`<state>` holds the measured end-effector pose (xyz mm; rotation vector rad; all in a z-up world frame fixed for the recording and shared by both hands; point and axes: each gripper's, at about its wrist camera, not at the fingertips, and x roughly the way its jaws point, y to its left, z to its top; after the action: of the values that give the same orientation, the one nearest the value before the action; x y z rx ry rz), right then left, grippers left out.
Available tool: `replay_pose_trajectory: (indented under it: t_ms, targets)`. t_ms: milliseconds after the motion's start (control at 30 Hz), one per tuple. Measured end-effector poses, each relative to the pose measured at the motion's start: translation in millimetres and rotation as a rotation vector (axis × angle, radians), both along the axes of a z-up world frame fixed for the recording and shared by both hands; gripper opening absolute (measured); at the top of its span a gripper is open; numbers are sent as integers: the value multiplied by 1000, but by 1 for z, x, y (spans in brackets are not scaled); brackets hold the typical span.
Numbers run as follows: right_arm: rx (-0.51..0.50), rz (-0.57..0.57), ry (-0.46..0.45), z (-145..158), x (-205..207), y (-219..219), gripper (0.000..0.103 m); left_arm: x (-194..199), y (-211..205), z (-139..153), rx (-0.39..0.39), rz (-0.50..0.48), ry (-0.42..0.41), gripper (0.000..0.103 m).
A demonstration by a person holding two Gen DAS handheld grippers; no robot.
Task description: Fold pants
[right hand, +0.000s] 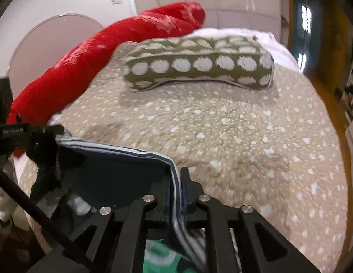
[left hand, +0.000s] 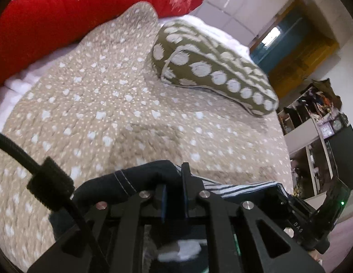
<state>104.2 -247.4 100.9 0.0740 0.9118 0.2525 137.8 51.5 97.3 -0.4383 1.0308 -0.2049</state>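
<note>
Pants (right hand: 121, 166): dark, white-striped edge, held up between both grippers above the bed (right hand: 244, 136).
Left gripper (left hand: 174, 182): jaws clamped on pants.
Right gripper (right hand: 175, 184): jaws clamped on the striped edge.
Pillows: spotted one (right hand: 199, 63) and red one (right hand: 85, 68) at the bed's far end.

I see dark navy pants (right hand: 112, 170) with white stripes along the edge. The bedspread (left hand: 131, 118) is beige with white flecks. The bolster pillow (right hand: 199, 63) is olive with large white dots, and the cushion (left hand: 62, 22) at upper left is plain red.
</note>
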Motion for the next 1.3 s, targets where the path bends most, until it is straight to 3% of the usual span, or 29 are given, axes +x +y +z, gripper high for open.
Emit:
replay_pose_trajectory:
  t_ms: [67,300,500,633,767,867,933,1167,1300]
  targets:
    - [9,-60,17,-6,15,-12,57,13,7,-8,-20,15,30,10]
    - [56,-186,-24,13,7,-65,60,10,23,0,-118,5,23,20]
    - [97,-243,-16,12,-35,-102,61,-4,38,27,-95,31,-29,43]
    - [145,-269,5,-1,-62,-118,62,-16,64,41,-115,90,-41,45]
    - [222,-250,20,-16,-97,-121,62,-44,71,47,-6,93,-51,50]
    - [262,-238,14,-23,-123,-120,62,-77,70,38,89,67,-59,57]
    - [303,-236,12,-29,-144,-120,64,-95,74,26,101,64,-52,58]
    - [372,-235,25,-48,-177,-117,67,-133,92,-34,3,86,30,58]
    - [381,-227,28,-56,-174,-104,66,-134,74,-47,-59,43,35,59]
